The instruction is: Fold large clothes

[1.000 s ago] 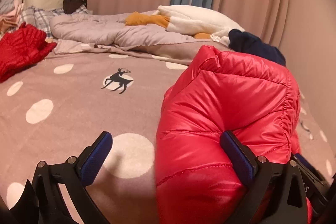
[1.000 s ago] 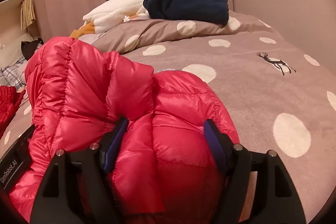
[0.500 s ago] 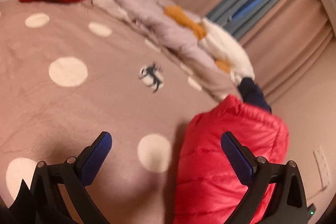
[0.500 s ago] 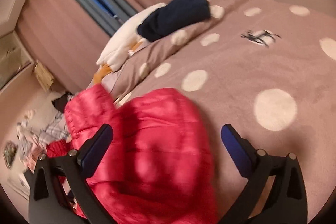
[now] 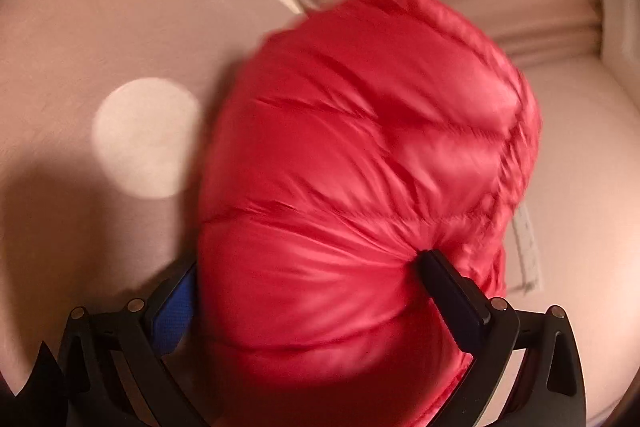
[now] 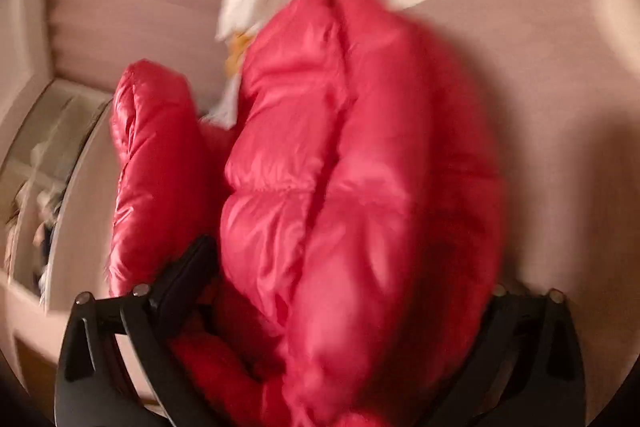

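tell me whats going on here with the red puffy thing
A person is folding a red puffer jacket over a dotted bedspread, using two handheld grippers. The left gripper and the right gripper each straddle a bulk of the jacket. Both views are blurred, so the grip itself is unclear.

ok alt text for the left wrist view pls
A puffy red down jacket, motion-blurred, fills the frame, bulging between the left gripper fingers. It lies on a dusty-pink bedspread with white polka dots.
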